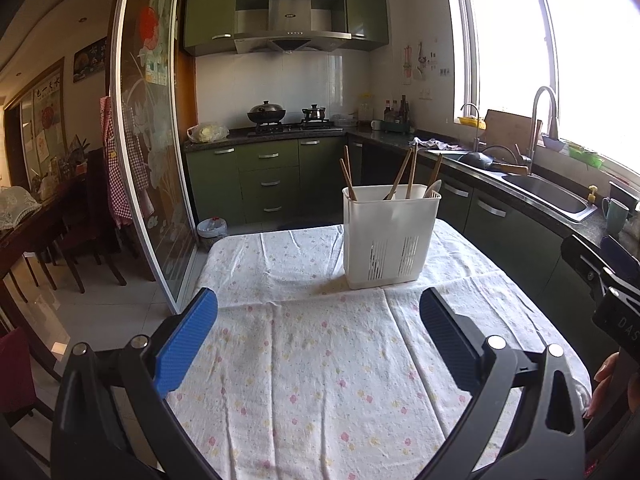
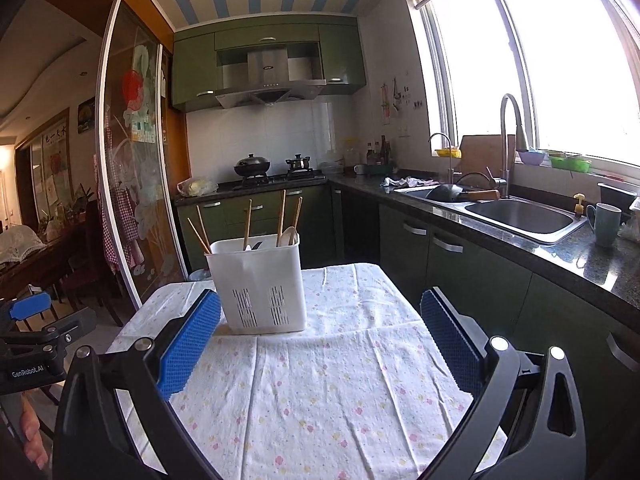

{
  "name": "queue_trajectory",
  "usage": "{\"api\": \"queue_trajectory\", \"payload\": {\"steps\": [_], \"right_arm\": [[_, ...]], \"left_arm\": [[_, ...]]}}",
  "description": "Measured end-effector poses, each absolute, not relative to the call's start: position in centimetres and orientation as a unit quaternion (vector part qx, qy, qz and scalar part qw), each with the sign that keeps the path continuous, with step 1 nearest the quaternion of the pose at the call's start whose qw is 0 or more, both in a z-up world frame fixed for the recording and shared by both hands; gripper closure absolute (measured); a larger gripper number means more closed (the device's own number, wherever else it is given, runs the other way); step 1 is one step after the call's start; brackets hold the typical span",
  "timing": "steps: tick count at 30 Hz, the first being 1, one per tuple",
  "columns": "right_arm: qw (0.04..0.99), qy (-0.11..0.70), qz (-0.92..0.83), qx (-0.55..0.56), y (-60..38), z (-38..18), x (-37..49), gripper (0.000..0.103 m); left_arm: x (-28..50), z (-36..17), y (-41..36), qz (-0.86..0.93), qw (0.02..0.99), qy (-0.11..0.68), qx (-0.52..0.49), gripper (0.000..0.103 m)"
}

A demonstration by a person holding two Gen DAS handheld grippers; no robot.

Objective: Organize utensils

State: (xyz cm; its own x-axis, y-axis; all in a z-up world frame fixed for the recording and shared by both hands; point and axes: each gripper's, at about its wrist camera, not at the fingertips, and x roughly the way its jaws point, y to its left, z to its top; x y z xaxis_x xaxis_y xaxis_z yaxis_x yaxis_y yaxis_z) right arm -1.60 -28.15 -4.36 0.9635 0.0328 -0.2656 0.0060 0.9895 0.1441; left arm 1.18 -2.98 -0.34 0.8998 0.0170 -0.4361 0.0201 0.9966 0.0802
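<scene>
Left wrist view: left gripper (image 1: pixel 318 312) wide open, nothing between blue pads, low in frame over flowered tablecloth (image 1: pixel 320 380). White utensil holder (image 1: pixel 390 236) stands upright on cloth, middle of frame, right of center, well apart from pads. Wooden chopsticks (image 1: pixel 400 174) and white spoon (image 1: pixel 433 189) stick out top.

Right wrist view: right gripper (image 2: pixel 320 310) wide open, holding nothing. Holder (image 2: pixel 258 284) left of center, near left pad. Sink (image 2: pixel 520 214) at right.

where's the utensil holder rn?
The white utensil holder stands upright on the floral tablecloth toward the table's far end, right of centre in the left wrist view, chopsticks sticking out, apart from both hand-held grippers.
</scene>
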Motion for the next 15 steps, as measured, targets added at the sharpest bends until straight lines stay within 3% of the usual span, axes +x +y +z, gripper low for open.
{"api": "queue_trajectory", "payload": {"steps": [15], "right_arm": [[0.989, 0.133, 0.000, 0.070, -28.3, -4.3, -1.3, 0.004]], "left_arm": [[1.6, -0.1, -2.0, -0.015, 0.975, 0.221, 0.016, 0.007]]}}
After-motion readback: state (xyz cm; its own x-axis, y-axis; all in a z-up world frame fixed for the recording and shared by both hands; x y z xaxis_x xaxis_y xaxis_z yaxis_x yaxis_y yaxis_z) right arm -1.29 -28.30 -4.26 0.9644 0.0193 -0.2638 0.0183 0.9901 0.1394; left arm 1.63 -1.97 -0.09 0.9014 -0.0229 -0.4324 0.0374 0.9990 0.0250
